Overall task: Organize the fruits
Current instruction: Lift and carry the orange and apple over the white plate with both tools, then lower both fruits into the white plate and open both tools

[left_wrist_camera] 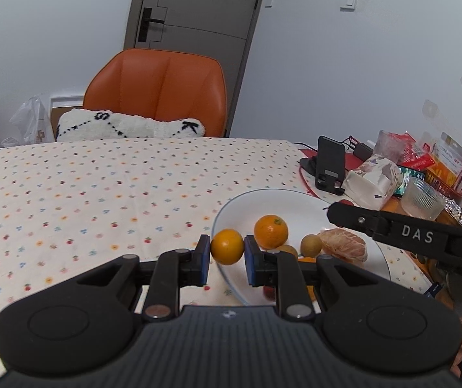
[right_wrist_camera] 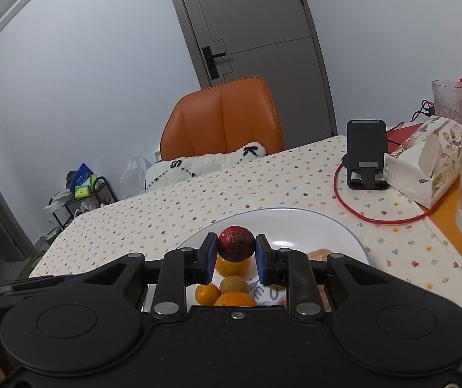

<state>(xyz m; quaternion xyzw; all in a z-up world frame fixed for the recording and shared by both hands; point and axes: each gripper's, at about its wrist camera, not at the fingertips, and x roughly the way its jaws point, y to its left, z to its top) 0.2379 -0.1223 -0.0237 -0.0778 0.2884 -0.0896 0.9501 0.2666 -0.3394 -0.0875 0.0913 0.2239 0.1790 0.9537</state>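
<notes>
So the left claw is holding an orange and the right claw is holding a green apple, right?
Not quite. The left claw does hold an orange, but the right claw holds a dark red speckled fruit, not a green apple. The right wrist view shows it above the white plate.

Pale grey-blue walls (left_wrist_camera: pixel 344 64) enclosed the room, with a grey door (left_wrist_camera: pixel 195 3) behind an orange chair (left_wrist_camera: pixel 156 93) holding a white cushion (left_wrist_camera: pixel 127 126). A small black rack (right_wrist_camera: pixel 85 194) stood on the floor beside the worktop (left_wrist_camera: pixel 85 187).
</notes>
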